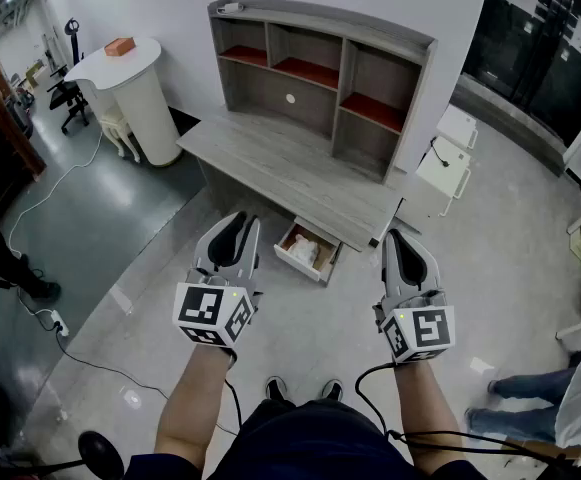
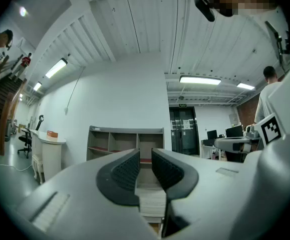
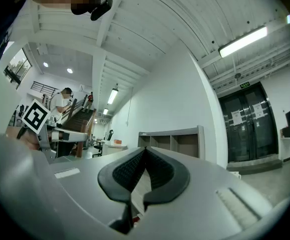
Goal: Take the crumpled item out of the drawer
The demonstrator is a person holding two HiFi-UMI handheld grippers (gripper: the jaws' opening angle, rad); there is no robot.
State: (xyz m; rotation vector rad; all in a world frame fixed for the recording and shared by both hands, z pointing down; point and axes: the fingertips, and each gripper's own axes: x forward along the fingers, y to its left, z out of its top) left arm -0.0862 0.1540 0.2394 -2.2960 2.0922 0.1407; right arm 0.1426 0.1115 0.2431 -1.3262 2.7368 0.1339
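At frame centre, drawer (image 1: 297, 264) hangs open, baring the crumpled item (image 1: 305, 251); left claw (image 1: 236, 224) slightly parted, right claw (image 1: 398, 238) closed, both empty, poised short

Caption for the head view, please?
Left gripper and right gripper empty, facing the open drawer with the crumpled item inside.

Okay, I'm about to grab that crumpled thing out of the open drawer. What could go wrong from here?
1. The right gripper is shut and the left gripper is barely open. Either would likely push the crumpled item rather than take it, unless opened wider first.
2. The drawer sits low under the desk, so a reach might knock the desk's edge.
3. A cable loops down near your shoes and could snag as you step forward.
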